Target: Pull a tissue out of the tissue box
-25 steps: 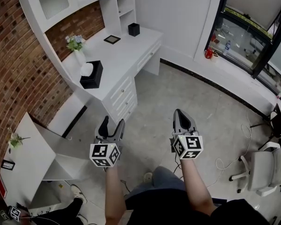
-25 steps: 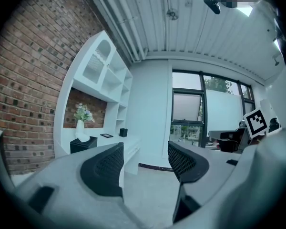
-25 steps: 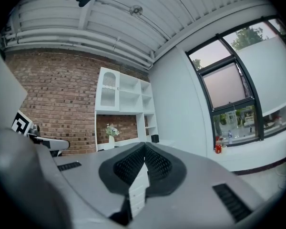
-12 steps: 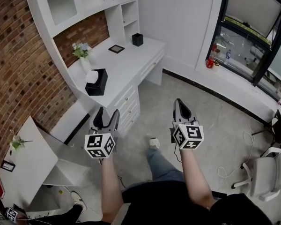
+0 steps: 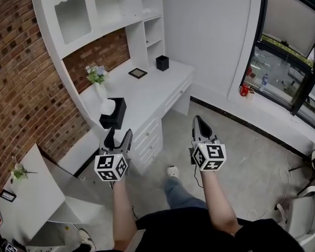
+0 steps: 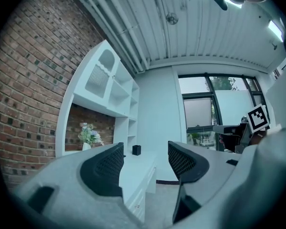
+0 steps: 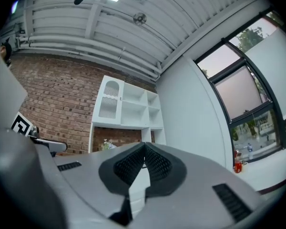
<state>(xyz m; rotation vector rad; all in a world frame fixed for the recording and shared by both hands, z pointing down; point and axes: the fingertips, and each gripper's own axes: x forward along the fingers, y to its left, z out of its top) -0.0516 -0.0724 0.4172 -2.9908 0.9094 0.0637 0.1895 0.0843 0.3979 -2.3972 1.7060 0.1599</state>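
Observation:
A black tissue box (image 5: 114,115) with a white tissue (image 5: 108,106) sticking out of its top stands on the white desk (image 5: 147,85), near its front left end. My left gripper (image 5: 118,135) hangs open just below and in front of the box, apart from it, with nothing between its jaws. In the left gripper view the left gripper (image 6: 144,162) points along the desk. My right gripper (image 5: 198,121) is shut and empty, out over the floor to the right of the desk. In the right gripper view the right gripper (image 7: 144,159) has its tips touching.
A vase of flowers (image 5: 98,79) stands behind the box. A flat black frame (image 5: 138,73) and a small black cube holder (image 5: 161,63) sit further along the desk. White shelves (image 5: 110,7) rise above it. A low white table (image 5: 29,193) is at lower left, windows (image 5: 289,51) at right.
The view has closed in on the desk and both grippers have come nearer to it. The left gripper now sits just below the tissue box. The jaws are unchanged.

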